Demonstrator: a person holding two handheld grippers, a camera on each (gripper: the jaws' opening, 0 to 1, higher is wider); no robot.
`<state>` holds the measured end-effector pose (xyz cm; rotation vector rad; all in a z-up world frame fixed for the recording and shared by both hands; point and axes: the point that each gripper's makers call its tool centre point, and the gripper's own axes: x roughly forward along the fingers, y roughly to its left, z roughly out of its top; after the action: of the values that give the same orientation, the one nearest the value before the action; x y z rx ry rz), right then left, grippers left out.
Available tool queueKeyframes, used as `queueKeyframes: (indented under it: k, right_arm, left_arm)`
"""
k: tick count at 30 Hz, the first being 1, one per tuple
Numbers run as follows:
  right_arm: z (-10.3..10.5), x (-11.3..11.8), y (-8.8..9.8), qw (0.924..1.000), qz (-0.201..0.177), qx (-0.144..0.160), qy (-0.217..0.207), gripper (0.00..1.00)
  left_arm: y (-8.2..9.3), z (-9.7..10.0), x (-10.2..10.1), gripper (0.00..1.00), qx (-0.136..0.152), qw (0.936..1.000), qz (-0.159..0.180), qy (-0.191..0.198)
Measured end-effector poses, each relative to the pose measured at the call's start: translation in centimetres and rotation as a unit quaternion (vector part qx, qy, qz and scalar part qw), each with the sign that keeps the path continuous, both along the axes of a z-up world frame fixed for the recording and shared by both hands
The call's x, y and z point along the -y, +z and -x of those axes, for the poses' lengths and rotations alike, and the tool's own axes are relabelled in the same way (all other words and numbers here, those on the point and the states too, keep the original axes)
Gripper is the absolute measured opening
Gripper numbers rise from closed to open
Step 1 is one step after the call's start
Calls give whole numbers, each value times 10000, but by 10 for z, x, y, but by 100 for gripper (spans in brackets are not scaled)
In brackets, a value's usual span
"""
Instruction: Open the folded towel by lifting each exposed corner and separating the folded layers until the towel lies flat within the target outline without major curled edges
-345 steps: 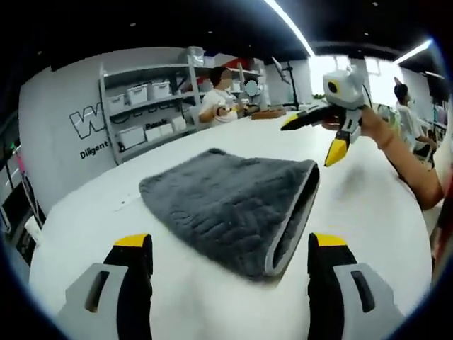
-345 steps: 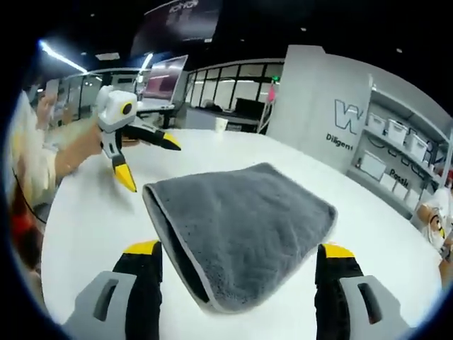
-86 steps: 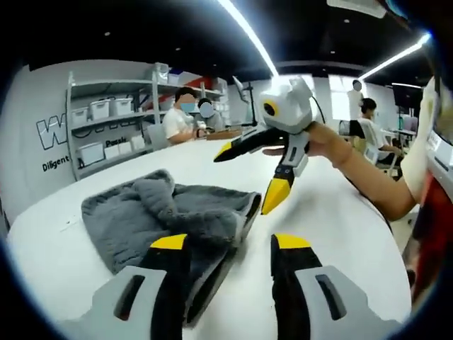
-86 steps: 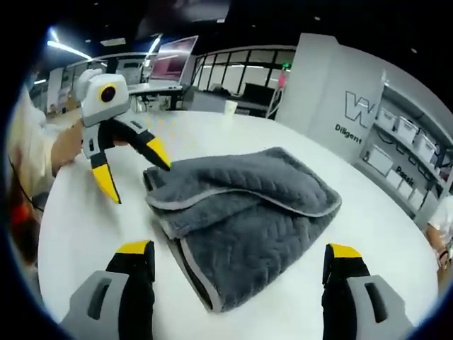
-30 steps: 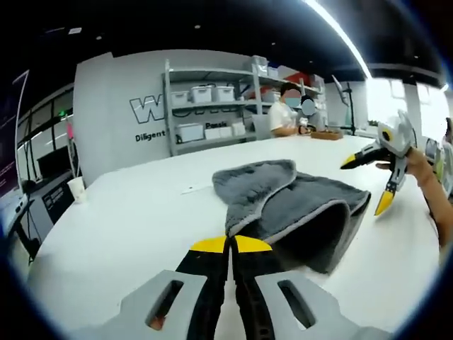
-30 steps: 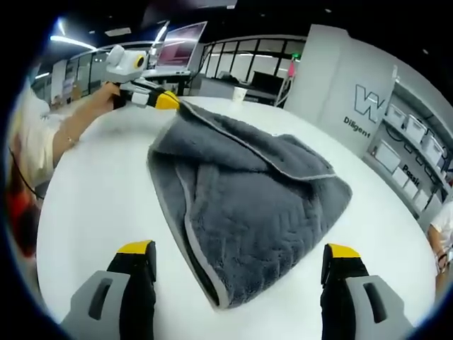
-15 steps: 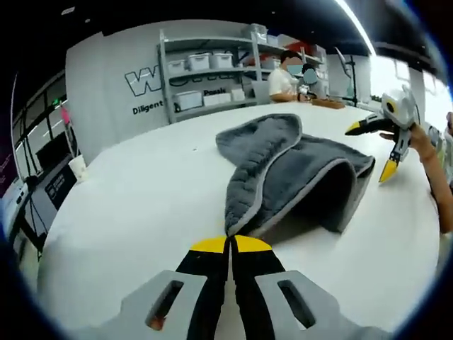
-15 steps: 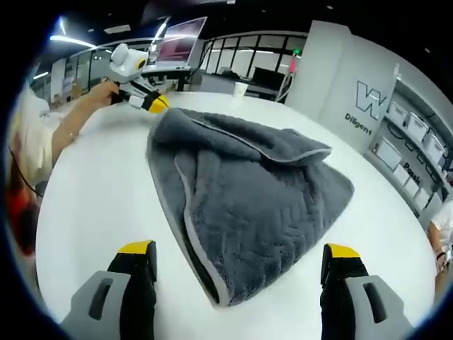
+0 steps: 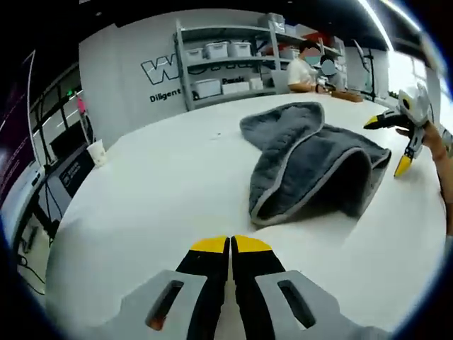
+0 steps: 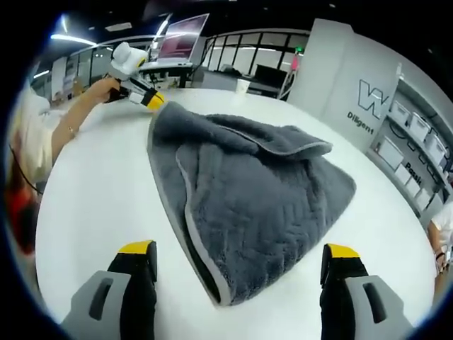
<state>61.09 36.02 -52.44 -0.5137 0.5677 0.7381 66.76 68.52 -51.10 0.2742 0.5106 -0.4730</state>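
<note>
Towel (image 10: 248,212) lies part-opened mid-desk (image 9: 156,191). Left tool (image 9: 231,244), tips together on nothing, sits off its 7 o'clock corner; right tool (image 10: 237,258) gapes wide. Best re-grip that grey-bound corner low and draw outward, flattening curls.

Dark grey chevron-textured towel (image 10: 262,205) with a pale grey hem lies between my yellow-tipped black fingers (image 10: 138,249) on the white bench (image 10: 92,191).

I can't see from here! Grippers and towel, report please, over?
Left gripper shut, empty, short of the towel. Right gripper open, empty, towel edge between its jaws. Towel on the table, partly unfolded, layers humped. Nothing in the way.
</note>
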Motion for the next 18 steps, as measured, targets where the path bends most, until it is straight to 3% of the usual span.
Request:
queueKeyframes:
  k: [4,8,11,15,18]
  right_arm:
    - [0,0,0,10000,1,1,-3,96]
    - [1,0,0,10000,2,1,0,96]
    - [2,-1,0,10000,14,-6,11,96]
    - [2,-1,0,10000,12,7,24,96]
    - [3,-2,0,10000,15,10,35,96]
  left_arm:
    - [2,0,7,2,75,9999,-9,-132]
    - [4,-1,10,22,171,9996,-32,-217]
    - [7,-2,16,31,262,9992,-12,-315]
    - [19,-2,31,31,566,9967,183,-548]
    - [21,-3,40,31,741,9951,52,-657]
